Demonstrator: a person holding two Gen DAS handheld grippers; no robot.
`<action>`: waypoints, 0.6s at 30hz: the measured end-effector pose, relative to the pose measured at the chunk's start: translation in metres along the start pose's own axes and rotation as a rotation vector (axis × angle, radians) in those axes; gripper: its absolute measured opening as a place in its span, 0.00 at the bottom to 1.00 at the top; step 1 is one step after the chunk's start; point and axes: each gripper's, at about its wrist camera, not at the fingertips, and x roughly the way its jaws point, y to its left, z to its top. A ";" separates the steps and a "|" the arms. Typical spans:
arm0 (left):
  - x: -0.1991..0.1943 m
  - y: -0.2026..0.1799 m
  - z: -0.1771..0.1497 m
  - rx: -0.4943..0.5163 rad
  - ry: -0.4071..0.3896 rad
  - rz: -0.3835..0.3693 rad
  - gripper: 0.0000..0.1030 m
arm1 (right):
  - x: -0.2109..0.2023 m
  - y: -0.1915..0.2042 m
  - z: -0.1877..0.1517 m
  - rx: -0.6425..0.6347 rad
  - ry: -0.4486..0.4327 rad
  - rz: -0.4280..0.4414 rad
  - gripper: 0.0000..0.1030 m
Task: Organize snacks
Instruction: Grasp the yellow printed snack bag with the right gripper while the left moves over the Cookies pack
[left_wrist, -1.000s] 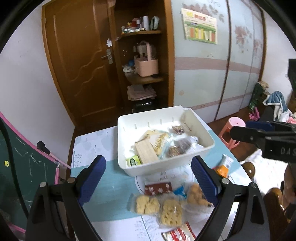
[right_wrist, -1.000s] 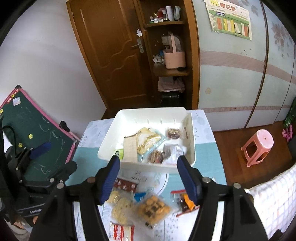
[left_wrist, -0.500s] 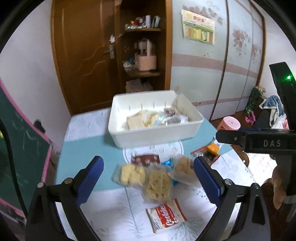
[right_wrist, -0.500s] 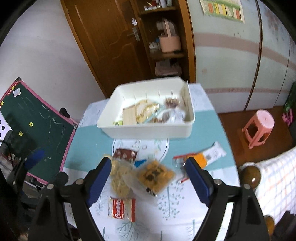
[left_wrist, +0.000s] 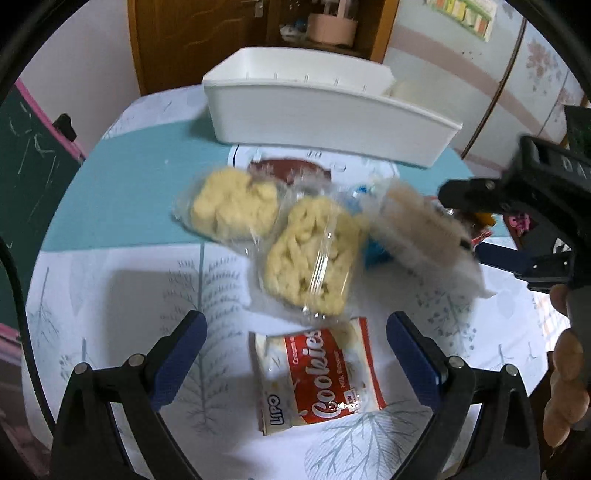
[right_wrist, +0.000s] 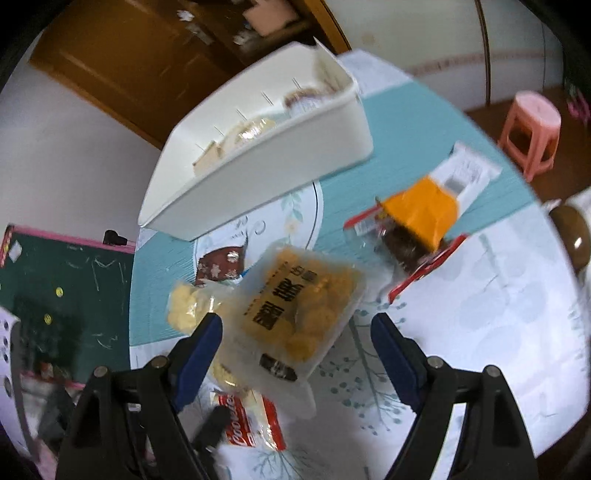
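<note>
Both tongs have dropped low over the loose snacks since a second ago. My left tongs (left_wrist: 295, 350) are spread above the red Cookies packet (left_wrist: 319, 373); my right tongs (right_wrist: 295, 343) are spread around the clear pack of golden puffs (right_wrist: 295, 317), pinching nothing yet. I judge this the reach before a pick: next, close on the crinkly film (slippery, soft) and carry it to the white plastic bin (right_wrist: 258, 147) behind on the tabletop (right_wrist: 480, 314).
</note>
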 end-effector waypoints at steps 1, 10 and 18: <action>0.003 -0.002 -0.003 0.001 0.007 0.001 0.95 | 0.007 -0.001 0.000 0.007 0.013 0.006 0.81; 0.020 -0.003 -0.006 -0.005 0.067 0.018 0.95 | 0.019 -0.003 -0.005 -0.034 -0.024 0.056 0.53; 0.027 0.002 -0.009 -0.018 0.103 0.029 0.95 | -0.007 -0.011 -0.034 -0.154 -0.098 -0.066 0.42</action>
